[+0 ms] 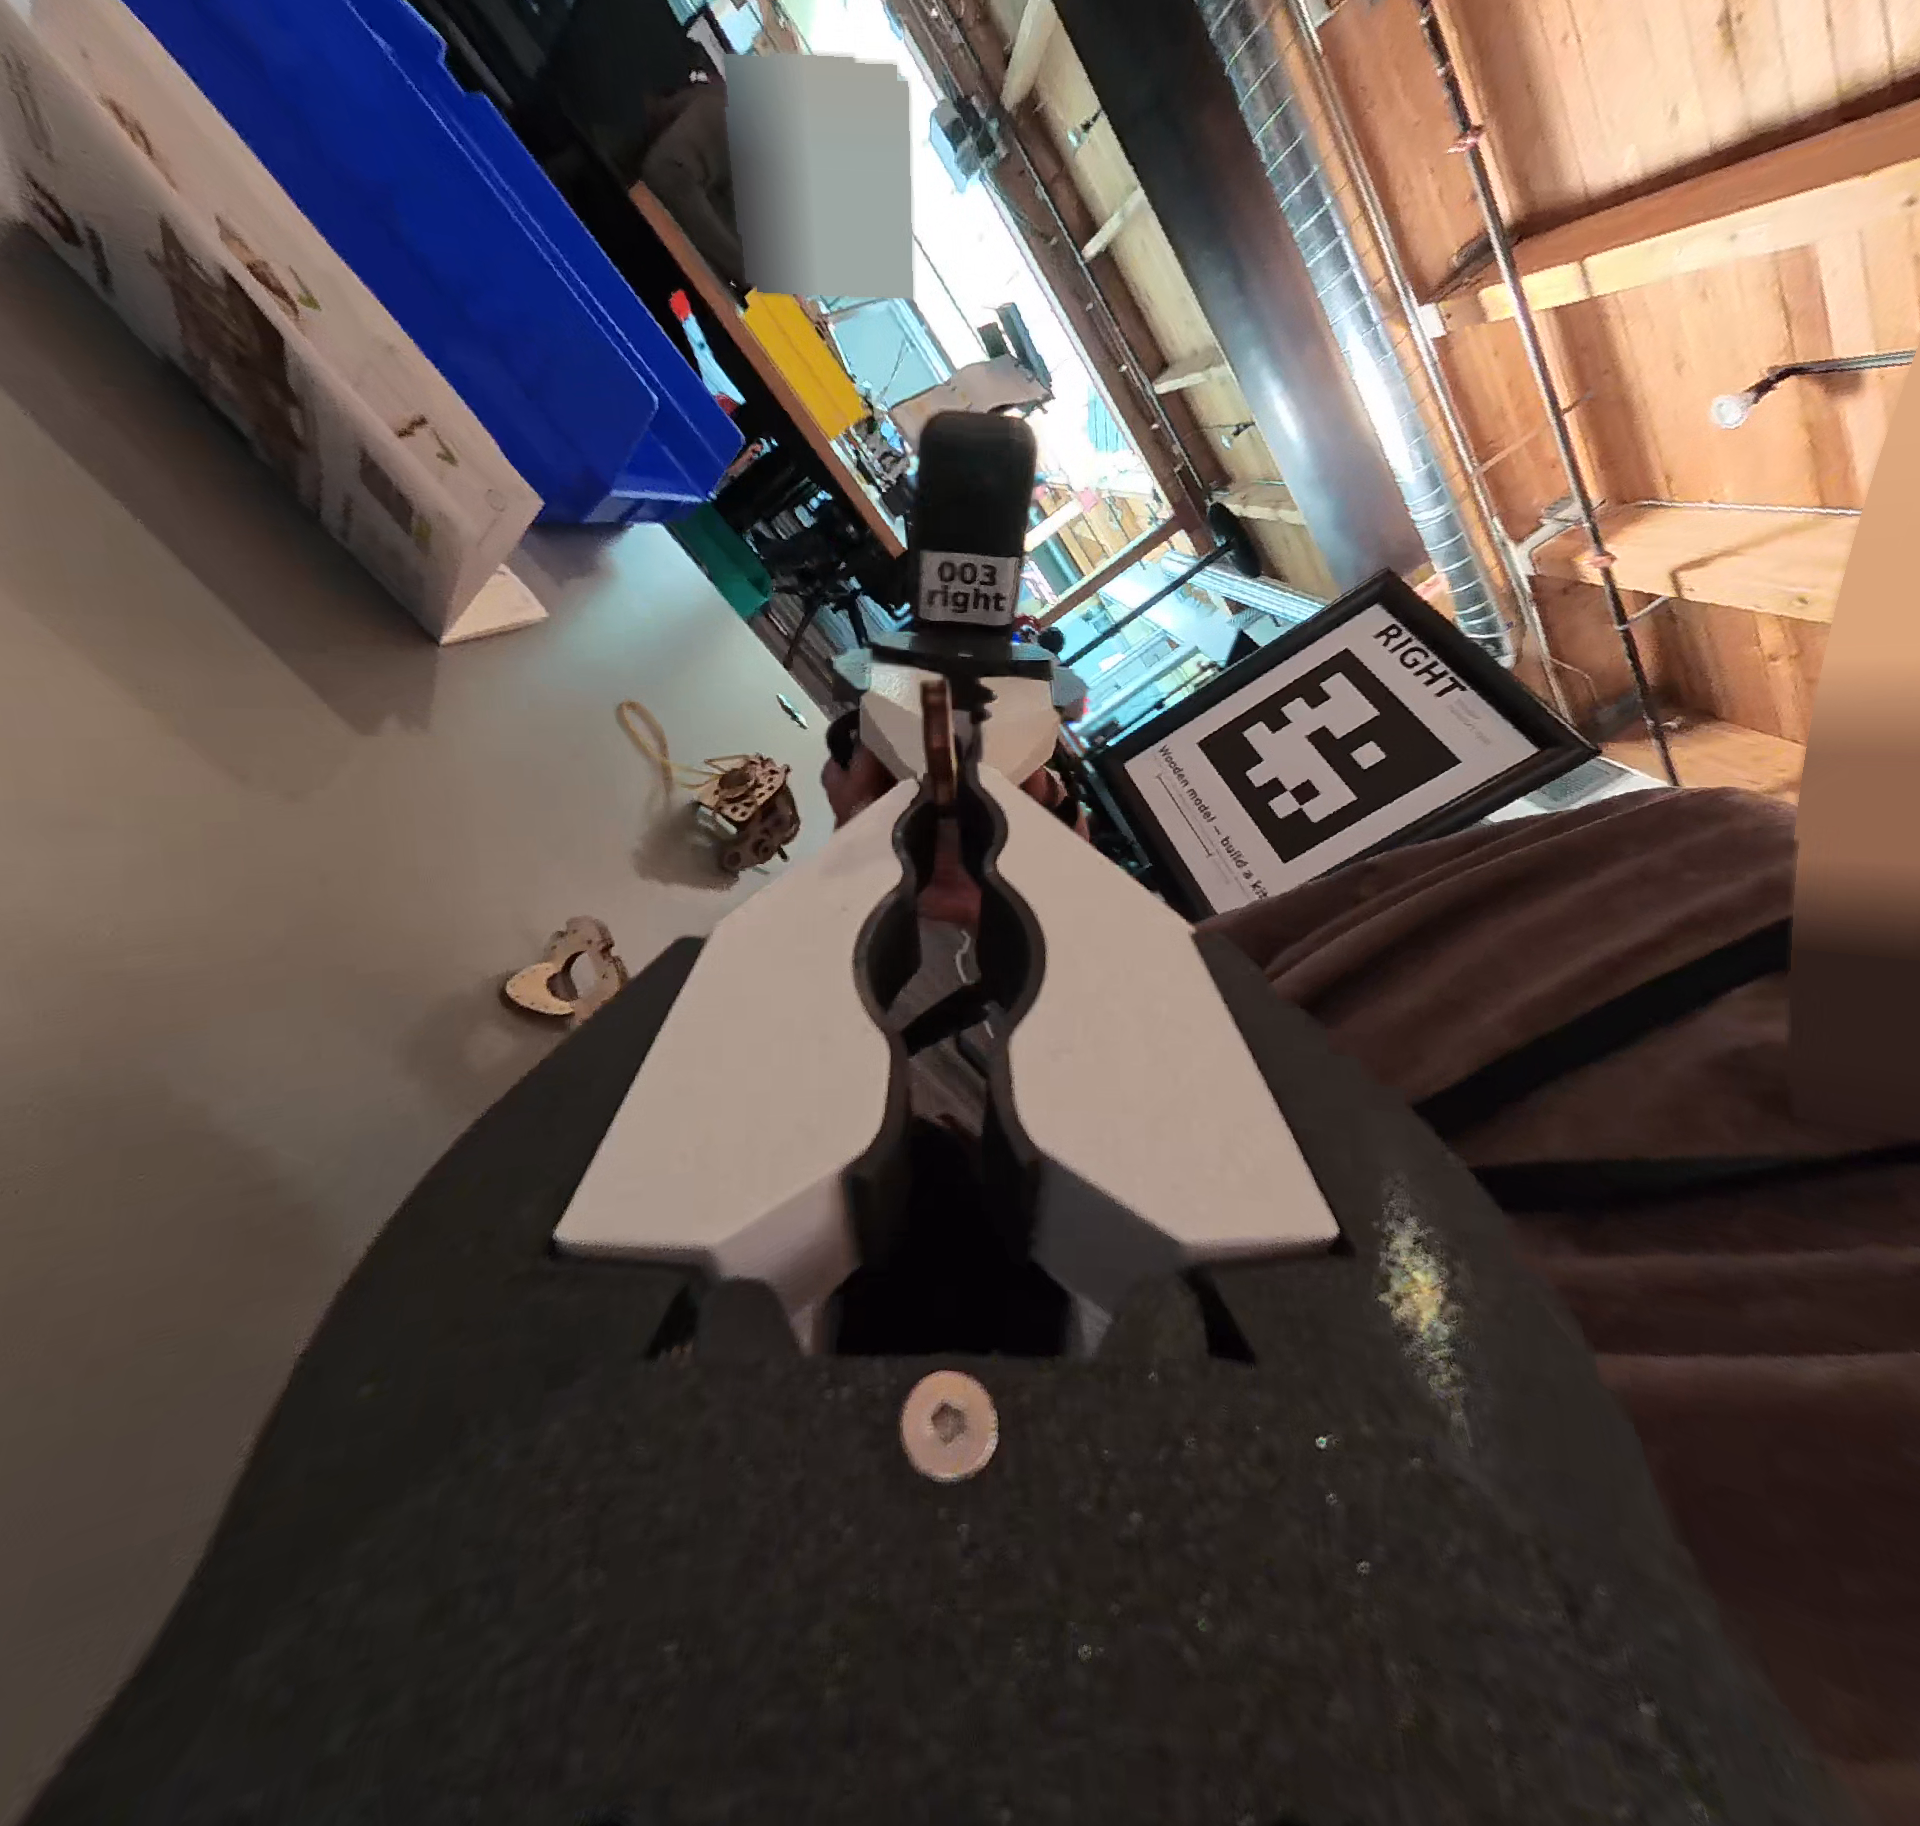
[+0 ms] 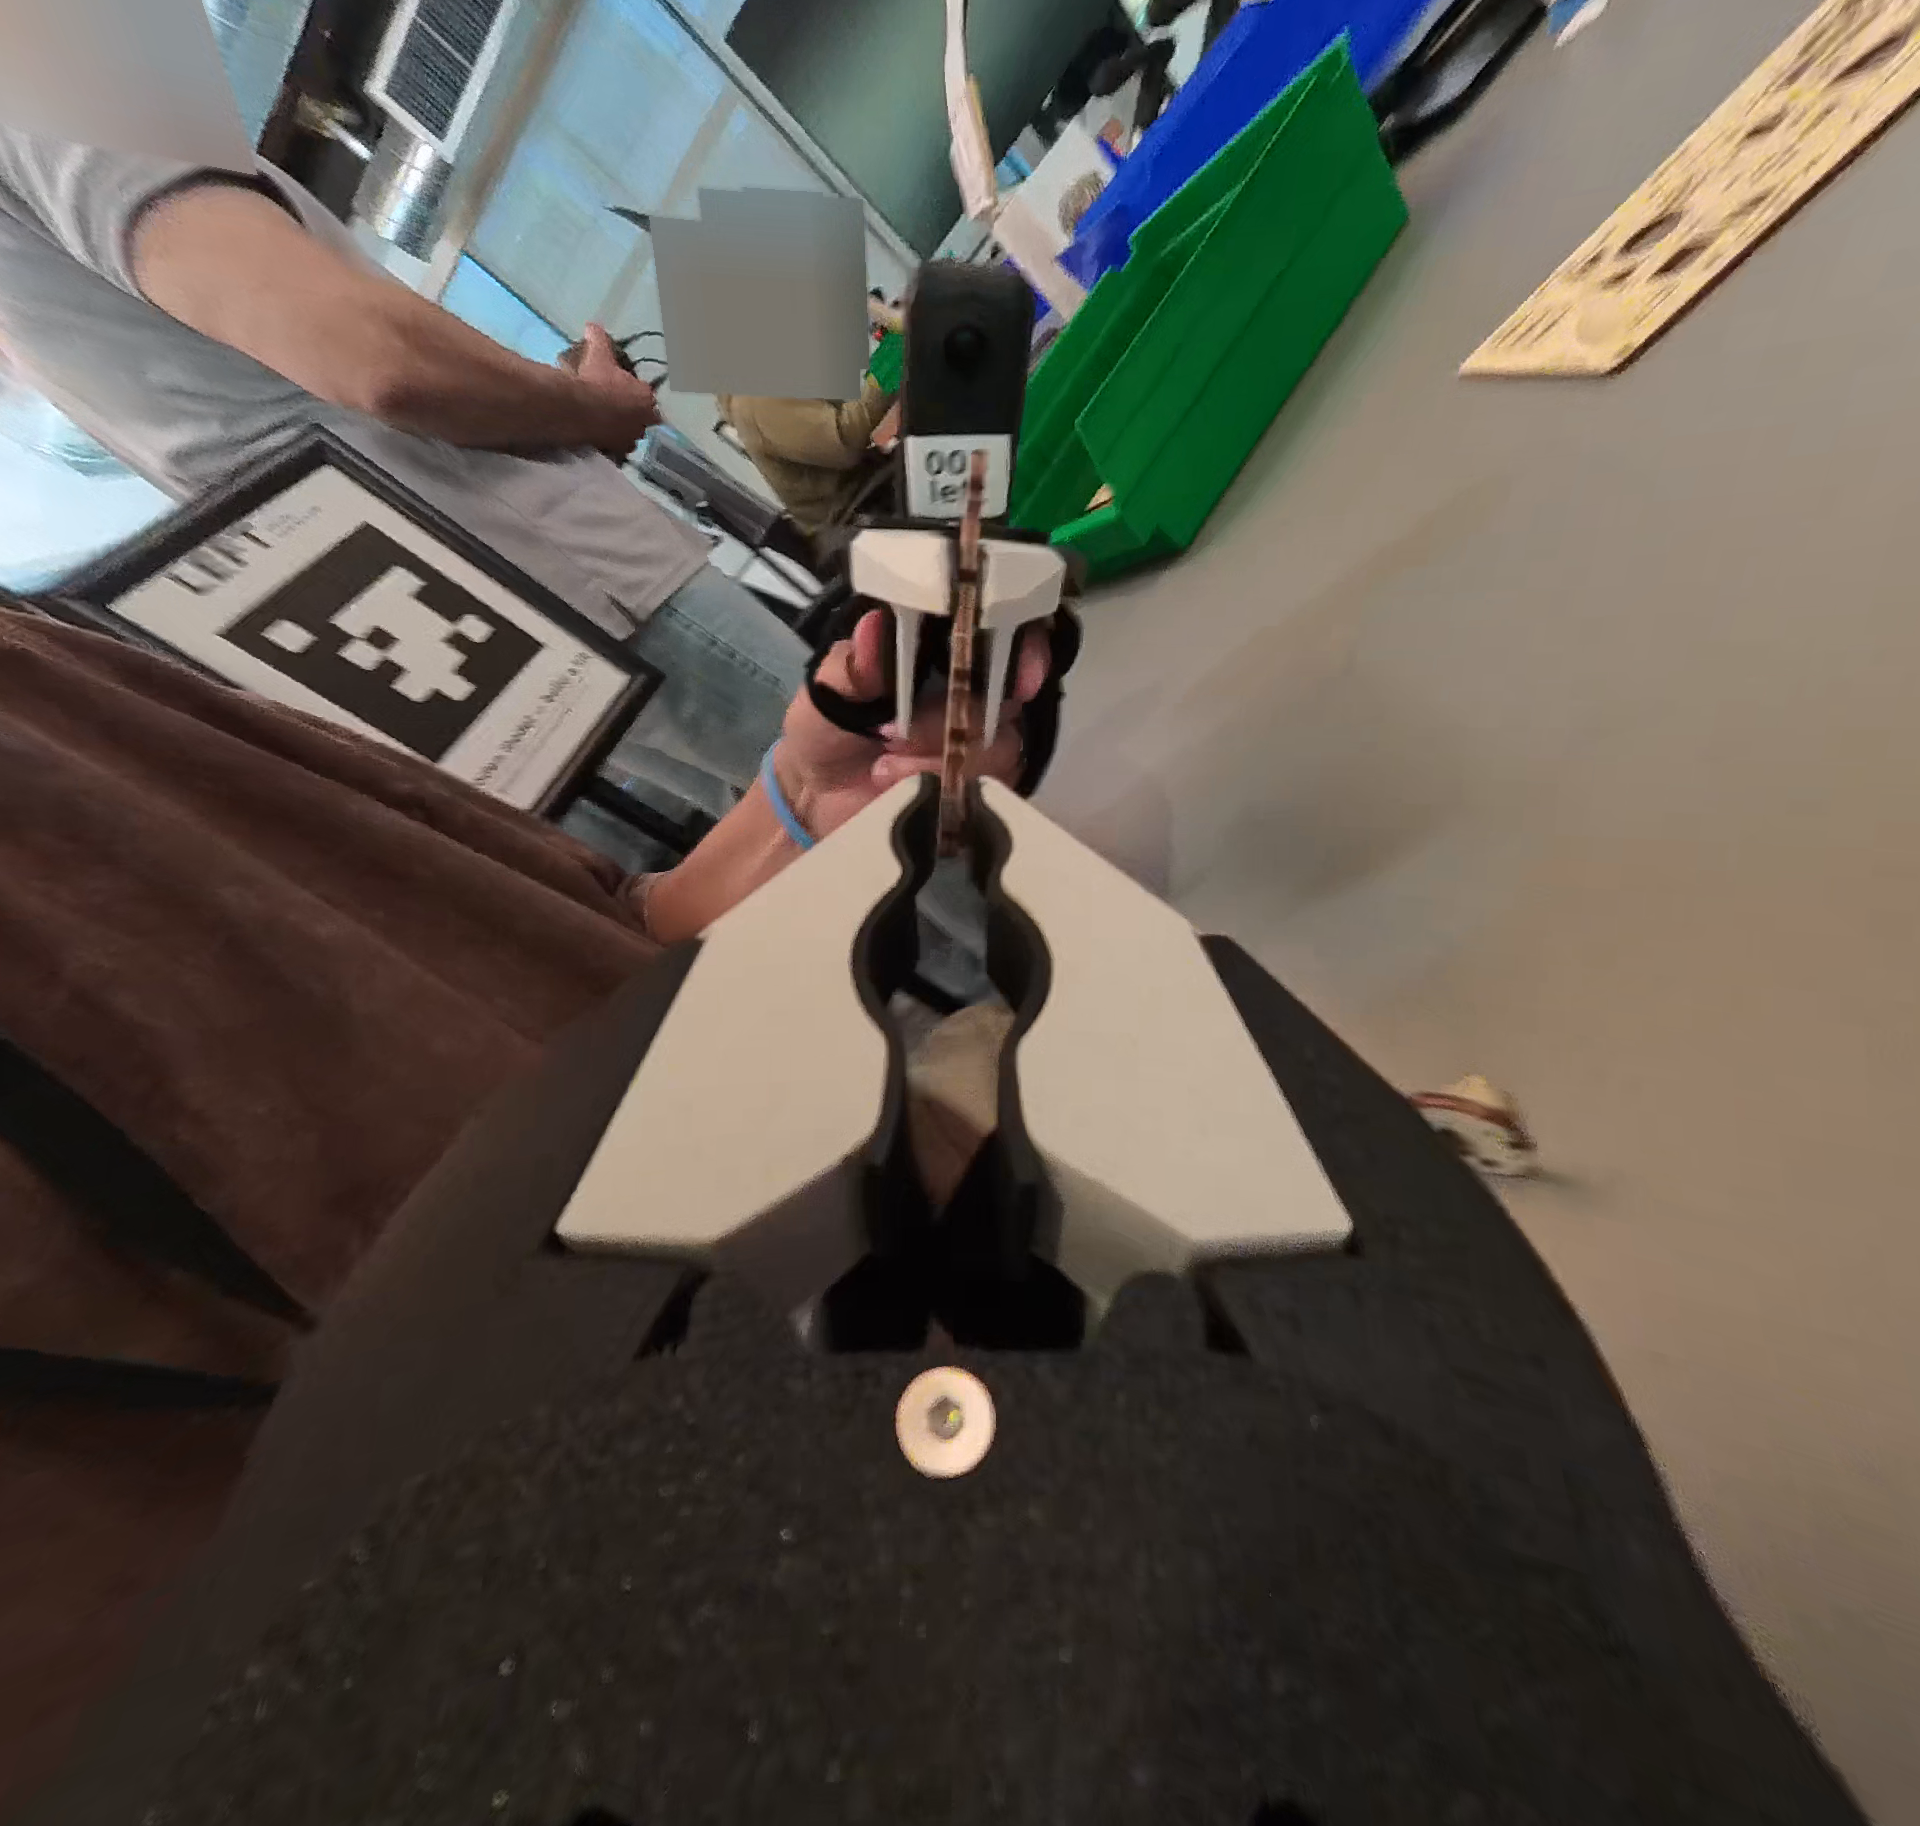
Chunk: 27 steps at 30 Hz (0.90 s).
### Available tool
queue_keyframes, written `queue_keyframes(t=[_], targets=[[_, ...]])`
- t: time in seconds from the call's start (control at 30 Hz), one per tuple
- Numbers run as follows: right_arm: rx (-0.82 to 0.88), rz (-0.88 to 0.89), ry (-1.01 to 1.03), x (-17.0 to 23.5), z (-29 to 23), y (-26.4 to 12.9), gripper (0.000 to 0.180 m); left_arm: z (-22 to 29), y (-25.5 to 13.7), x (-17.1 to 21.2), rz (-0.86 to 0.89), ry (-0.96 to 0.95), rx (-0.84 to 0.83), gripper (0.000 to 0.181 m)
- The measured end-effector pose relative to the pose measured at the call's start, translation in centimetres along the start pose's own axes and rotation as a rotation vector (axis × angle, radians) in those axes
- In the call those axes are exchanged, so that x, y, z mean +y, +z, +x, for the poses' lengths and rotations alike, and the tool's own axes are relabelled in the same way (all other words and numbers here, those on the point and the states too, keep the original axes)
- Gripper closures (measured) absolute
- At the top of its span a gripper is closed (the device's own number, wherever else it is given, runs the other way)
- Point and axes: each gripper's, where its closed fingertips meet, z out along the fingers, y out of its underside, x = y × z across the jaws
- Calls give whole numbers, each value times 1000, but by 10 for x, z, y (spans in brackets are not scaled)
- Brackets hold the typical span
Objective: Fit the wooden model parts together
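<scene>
My two grippers face each other tip to tip above the grey table (image 1: 260,945). In the left wrist view, my left gripper (image 1: 943,789) has its jaws nearly closed on a thin dark wooden part (image 1: 940,737) that reaches into the right gripper (image 1: 951,722) just beyond. In the right wrist view, my right gripper (image 2: 951,789) is closed on a long, flat, notched wooden part (image 2: 966,654) seen edge-on. It runs up between the white fingers (image 2: 902,675) of the left gripper (image 2: 951,727), held by a gloved hand (image 2: 842,748). Whether this is one part or two joined parts cannot be told.
A partly built wooden model (image 1: 743,810) with a rubber band and a loose flat wooden piece (image 1: 566,971) lie on the table. A white box (image 1: 260,353), blue bins (image 1: 416,249), green bins (image 2: 1226,322), a wooden parts sheet (image 2: 1714,166), framed marker boards (image 1: 1340,737) and a brown cloth (image 2: 260,893) surround them. Left tips to right tips: about 5 cm.
</scene>
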Motion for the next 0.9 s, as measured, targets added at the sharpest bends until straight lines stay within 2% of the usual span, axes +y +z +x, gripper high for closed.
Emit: queue_keyframes(t=[0.1,0.17,0.23,0.27,0.5,0.6,0.67,0.77,0.83,0.9], targets=[[249,5,-229,-6,30,-19,164,-7,-11,-5,4,29,-65,179],[450,-97,-347,10,58,-30,148,-18,-21,-8,-4,58,-147,180],[559,-192,-367,32,76,-31,126,-28,-26,-6,-37,99,-226,179],[600,-218,-362,42,83,-30,121,-30,-27,-6,-47,113,-246,180],[770,-336,-472,67,103,-20,120,-36,-23,-1,-62,100,-264,179],[771,-374,-489,76,112,-17,124,-35,-23,-1,-61,103,-260,180],[788,-382,-508,75,116,-17,144,-37,-23,1,-74,100,-265,180],[798,-349,-492,64,115,-23,144,-42,-24,4,-97,113,-295,180],[701,-220,-401,46,98,-20,144,-41,-24,3,-95,118,-300,180],[469,-15,-189,20,69,-11,144,-37,-21,4,-88,102,-265,180]])
